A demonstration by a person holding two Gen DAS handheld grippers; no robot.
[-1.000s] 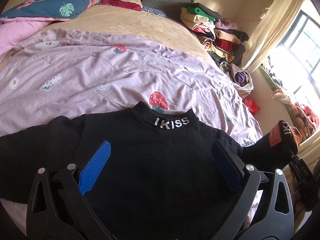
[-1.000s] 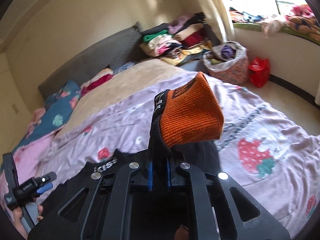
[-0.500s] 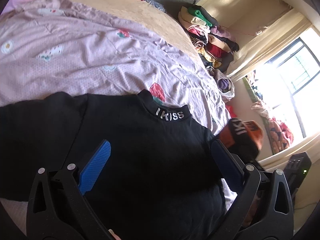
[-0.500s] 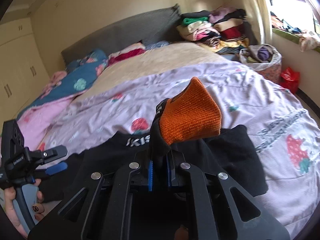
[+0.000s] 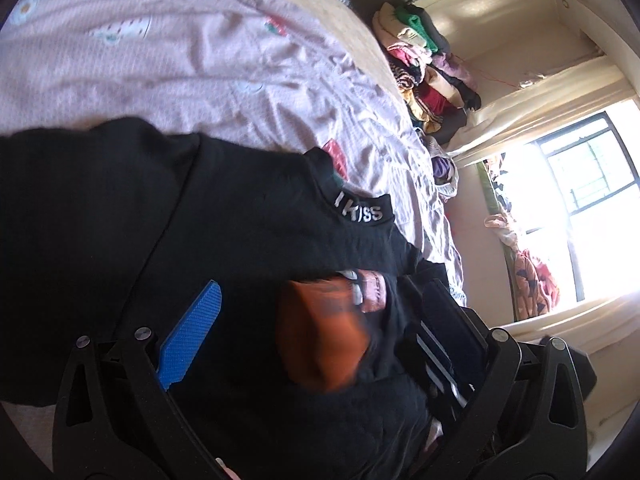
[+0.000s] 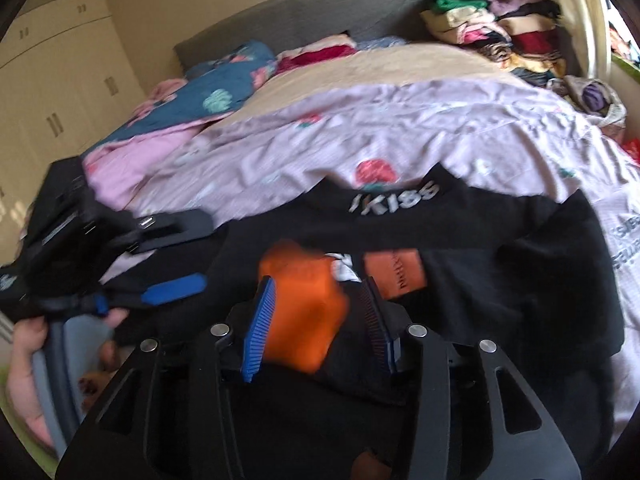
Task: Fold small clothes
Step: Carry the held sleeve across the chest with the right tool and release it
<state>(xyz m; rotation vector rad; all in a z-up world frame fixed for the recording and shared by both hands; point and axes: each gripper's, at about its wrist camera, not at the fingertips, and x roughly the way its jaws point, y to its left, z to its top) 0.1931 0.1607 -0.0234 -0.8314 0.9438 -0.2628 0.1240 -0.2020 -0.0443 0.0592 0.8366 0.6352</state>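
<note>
Black top (image 6: 500,264) lies flat at the bed's (image 6: 400,128) near edge, collar pointing away. Right gripper (image 6: 320,312), jaws just opening, orange cuff (image 6: 300,312) loose between them over the chest. Left gripper (image 5: 320,340) wide open, empty, hovering beside it; right is nearer.

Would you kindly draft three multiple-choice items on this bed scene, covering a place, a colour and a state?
1. Where does the black top lie?
A. on the lilac quilt
B. on the floor
C. on the windowsill

2. What colour is the sleeve cuff?
A. green
B. orange
C. white

3. How do the right tongs stand?
A. clamped flat together
B. out of view
C. apart, either side of the cuff

Answers: 1 A, the quilt spreads beneath it; 2 B, orange knit shows; 3 C, gaps show beside both pads, which have just been opening.
</note>
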